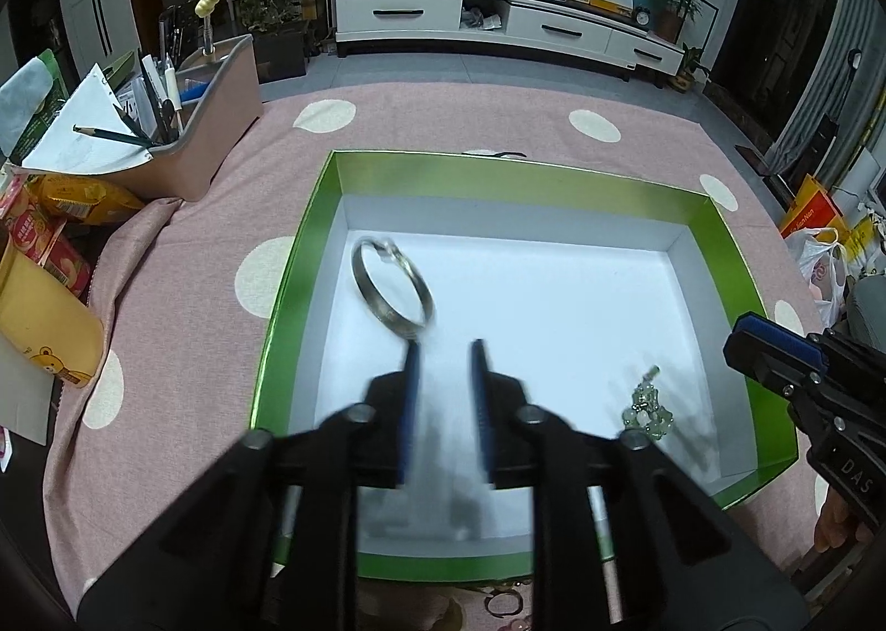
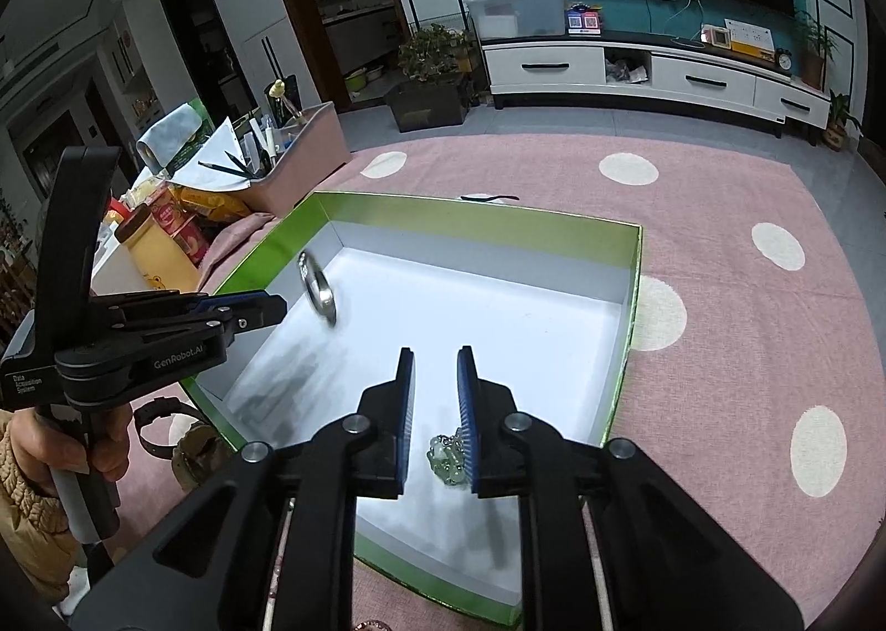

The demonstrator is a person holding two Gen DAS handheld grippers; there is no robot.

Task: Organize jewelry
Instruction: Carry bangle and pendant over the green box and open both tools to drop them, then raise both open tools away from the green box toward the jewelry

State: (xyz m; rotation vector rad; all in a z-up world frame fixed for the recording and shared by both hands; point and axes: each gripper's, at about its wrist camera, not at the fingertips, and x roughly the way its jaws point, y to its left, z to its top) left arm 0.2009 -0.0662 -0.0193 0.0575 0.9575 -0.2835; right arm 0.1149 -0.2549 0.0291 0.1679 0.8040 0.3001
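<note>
Left gripper (image 2: 277, 311) body reads "GenRobot.AI" and "Data Acquisition System". Both grippers have their jaws apart, holding nothing. In the green box (image 1: 498, 182), the blurred silver bangle (image 1: 392, 283) is at the far-left; the green pendant (image 2: 449, 454), partly hidden, lies below the right gripper (image 2: 436, 354).

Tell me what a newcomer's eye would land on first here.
The green-rimmed box with its white floor, set on the pink dotted cloth, dominates. Inside it, a silver bangle shows blurred near the far-left corner, and a pale green charm lies below the open right hand-held gripper.
</note>
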